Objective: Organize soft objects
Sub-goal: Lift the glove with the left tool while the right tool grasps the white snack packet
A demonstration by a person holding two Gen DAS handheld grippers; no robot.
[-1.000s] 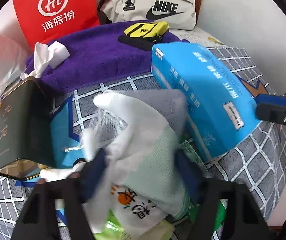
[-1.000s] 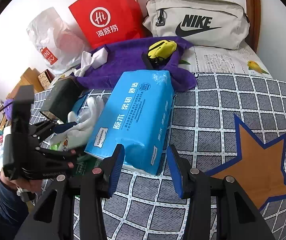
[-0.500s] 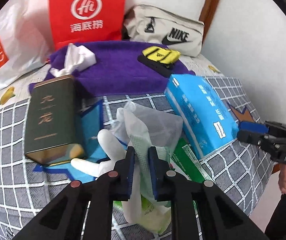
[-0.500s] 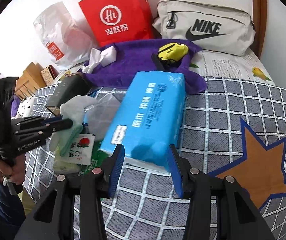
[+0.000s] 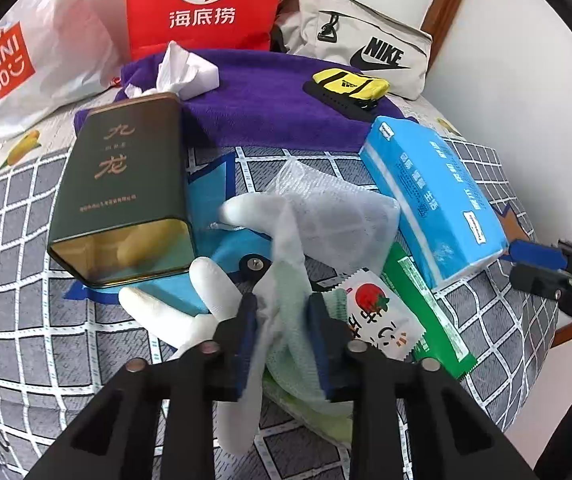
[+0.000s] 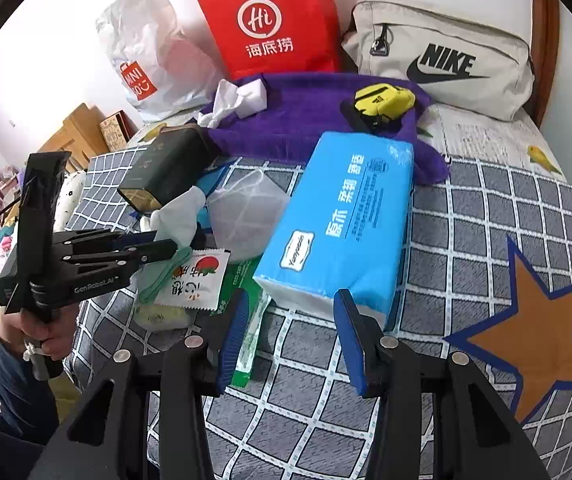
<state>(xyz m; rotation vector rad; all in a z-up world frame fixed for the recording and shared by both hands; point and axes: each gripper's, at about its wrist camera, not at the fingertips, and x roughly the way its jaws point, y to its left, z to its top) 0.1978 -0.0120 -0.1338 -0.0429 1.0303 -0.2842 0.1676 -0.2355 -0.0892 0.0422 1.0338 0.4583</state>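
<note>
A white glove (image 5: 214,280) with a pale green cloth (image 5: 290,292) is bunched between the jaws of my left gripper (image 5: 282,320), which are opening while the fabric still fills the gap. In the right wrist view the glove (image 6: 180,212) sticks up from the left gripper (image 6: 166,248), lifted off the bed. My right gripper (image 6: 292,320) stands open, its fingers just short of the near end of a blue tissue pack (image 6: 342,220). That pack (image 5: 430,196) lies to the right of the glove, with the right gripper (image 5: 534,260) at its end.
On the checked bedspread (image 6: 486,208) lie a clear mesh pouch (image 5: 338,216), a strawberry sachet (image 5: 378,312), a green packet (image 5: 426,308) and a dark green tin (image 5: 122,184). Behind are a purple towel (image 5: 266,104) with a yellow pouch (image 5: 350,84), a Nike bag (image 5: 358,48), a red bag (image 5: 206,4) and a Miniso bag (image 5: 26,64).
My left gripper closed on the glove and drew back from the pile with it, then its jaws parted a little. The right gripper stayed open and shifted slightly by the tissue pack.
</note>
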